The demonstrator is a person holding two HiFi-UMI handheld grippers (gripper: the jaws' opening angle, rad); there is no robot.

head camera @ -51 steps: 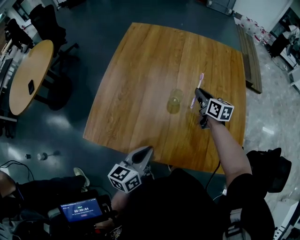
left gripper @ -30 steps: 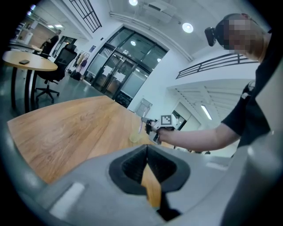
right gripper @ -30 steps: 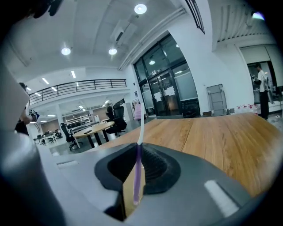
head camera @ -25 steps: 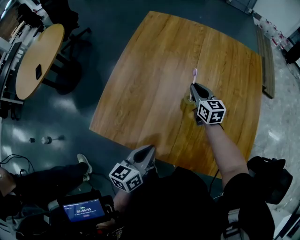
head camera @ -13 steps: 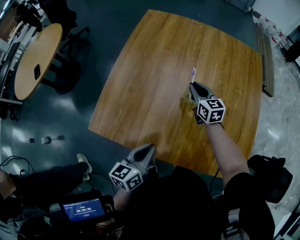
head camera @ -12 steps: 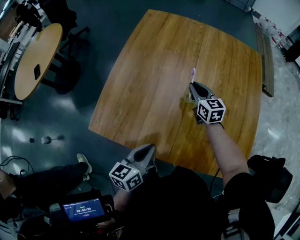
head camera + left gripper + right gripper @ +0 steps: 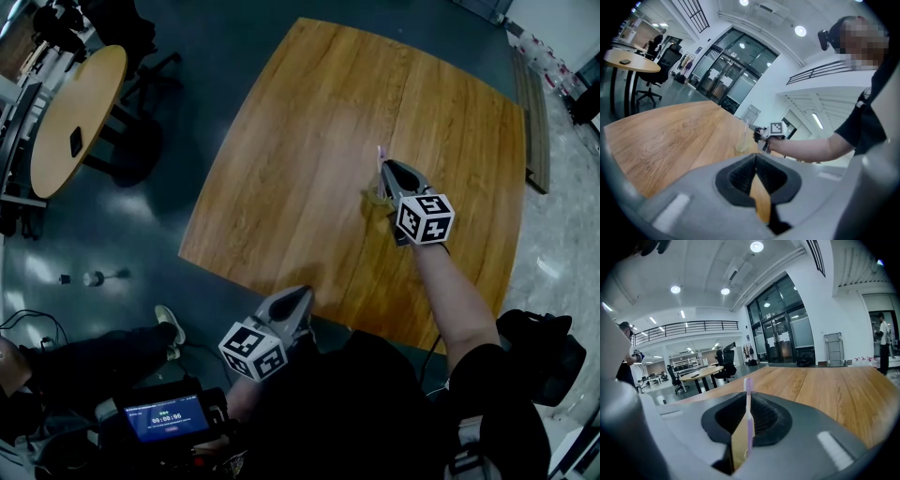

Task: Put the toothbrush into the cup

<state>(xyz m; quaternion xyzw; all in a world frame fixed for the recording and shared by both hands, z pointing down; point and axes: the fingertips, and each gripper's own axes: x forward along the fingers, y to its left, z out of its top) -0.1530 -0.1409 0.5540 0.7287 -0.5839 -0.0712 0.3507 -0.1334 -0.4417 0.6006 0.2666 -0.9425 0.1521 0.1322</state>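
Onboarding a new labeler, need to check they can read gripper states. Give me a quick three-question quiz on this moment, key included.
1. True or false: the left gripper holds the toothbrush.
2. Pick one. The cup is: A) upright on the wooden table; B) tipped over on the table; C) held in the left gripper.
3. Fill in: the right gripper has its jaws shut on the ____.

Key: 1 false, the left gripper's jaws are together with nothing between them; 2 A; 3 toothbrush.

A round table (image 7: 66, 103) with office chairs (image 7: 669, 57) stands left of the wooden table (image 7: 309, 141).
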